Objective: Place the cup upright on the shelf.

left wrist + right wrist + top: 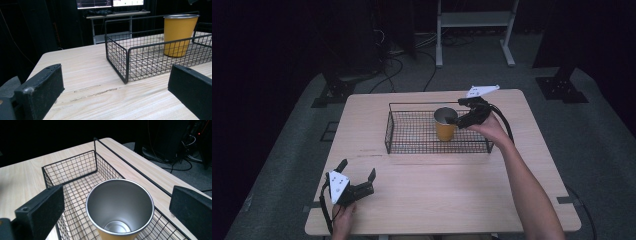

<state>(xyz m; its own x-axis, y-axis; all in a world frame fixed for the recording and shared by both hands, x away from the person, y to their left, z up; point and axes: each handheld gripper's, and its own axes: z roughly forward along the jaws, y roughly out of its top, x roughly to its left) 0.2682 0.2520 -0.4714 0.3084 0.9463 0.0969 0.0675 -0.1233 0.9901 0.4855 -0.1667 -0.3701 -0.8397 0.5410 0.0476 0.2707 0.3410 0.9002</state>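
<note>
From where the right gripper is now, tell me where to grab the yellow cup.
Grip the yellow cup across its upper wall just under the rim, coming from above: it stands upright in the wire basket, whose walls likely block a low side approach. The right gripper already sits open beside the rim.

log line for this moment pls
right tool: open, around yellow cup rim | cup: upright in wire basket | left tool: open, near table front

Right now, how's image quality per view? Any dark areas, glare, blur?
High view: table evenly lit, surroundings nearly black, soft overall. Left gripper view: near fingers slightly blurred, wire basket and yellow cup sharp. Right gripper view: cup's steel interior softly reflective without harsh glare, background dark.
</note>
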